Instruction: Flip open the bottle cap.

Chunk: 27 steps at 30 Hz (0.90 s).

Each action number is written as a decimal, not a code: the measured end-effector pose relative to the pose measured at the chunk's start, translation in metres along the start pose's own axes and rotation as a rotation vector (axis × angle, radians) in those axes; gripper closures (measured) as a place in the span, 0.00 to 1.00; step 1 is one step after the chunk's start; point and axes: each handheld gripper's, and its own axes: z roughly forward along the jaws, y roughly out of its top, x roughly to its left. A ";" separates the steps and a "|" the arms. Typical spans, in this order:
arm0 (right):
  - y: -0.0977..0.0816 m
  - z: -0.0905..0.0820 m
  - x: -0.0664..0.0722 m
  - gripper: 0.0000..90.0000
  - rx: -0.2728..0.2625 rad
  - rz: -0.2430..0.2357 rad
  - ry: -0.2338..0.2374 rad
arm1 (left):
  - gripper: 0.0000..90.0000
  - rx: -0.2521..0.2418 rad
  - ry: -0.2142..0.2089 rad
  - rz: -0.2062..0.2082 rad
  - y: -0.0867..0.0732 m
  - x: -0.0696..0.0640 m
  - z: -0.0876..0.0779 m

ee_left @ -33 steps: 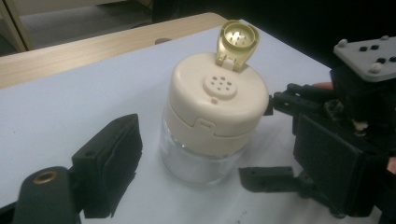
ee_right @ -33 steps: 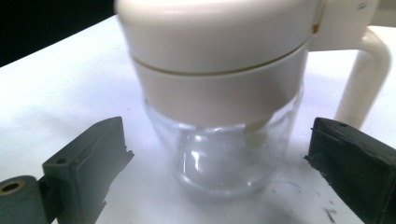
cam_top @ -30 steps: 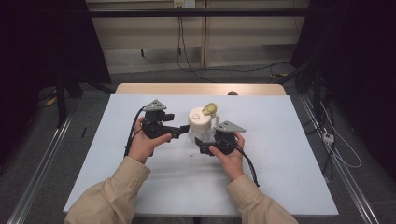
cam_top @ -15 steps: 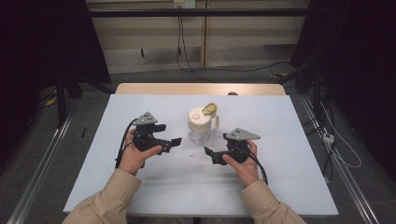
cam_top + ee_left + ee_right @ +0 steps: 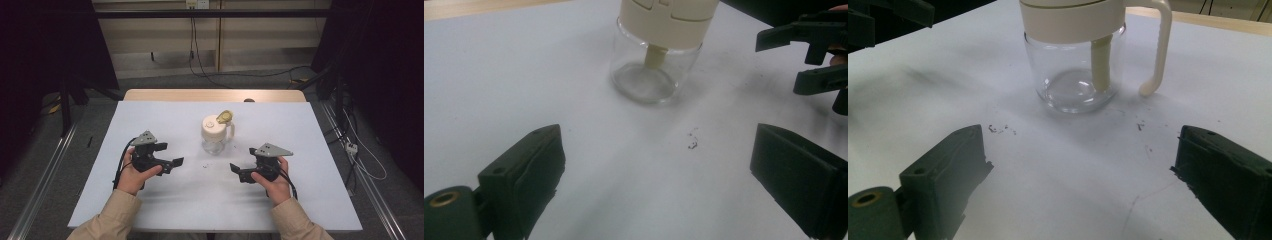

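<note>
While the glass jar (image 5: 216,134) with its cream pump lid stands alone mid-tabletop, toward the far edge, the left gripper (image 5: 172,162), whose jaws have just been opening, and the right gripper (image 5: 235,170) both gape empty; withdraw them evenly, well apart from its handle (image 5: 1158,47).

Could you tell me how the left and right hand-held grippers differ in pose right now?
The left hand-held gripper sits left of the glass jar, jaws pointing right; the right hand-held gripper sits right of it, jaws pointing left. The left lies slightly farther up the table. Both are open, empty, clear of the jar.
</note>
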 end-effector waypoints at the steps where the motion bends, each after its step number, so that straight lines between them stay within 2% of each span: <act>1: -0.001 -0.002 -0.001 0.06 -0.001 -0.002 0.001 | 0.08 -0.003 0.002 -0.002 -0.001 0.000 -0.001; 10: -0.006 -0.015 -0.005 0.06 0.006 -0.027 0.000 | 0.08 -0.002 0.006 0.006 -0.012 0.003 -0.013; 23: -0.018 -0.036 -0.015 0.07 0.003 -0.025 -0.013 | 0.08 -0.001 0.016 0.021 -0.021 0.003 -0.026; 27: -0.021 -0.042 -0.018 0.07 0.000 -0.023 -0.020 | 0.08 -0.016 0.014 0.021 -0.022 0.003 -0.029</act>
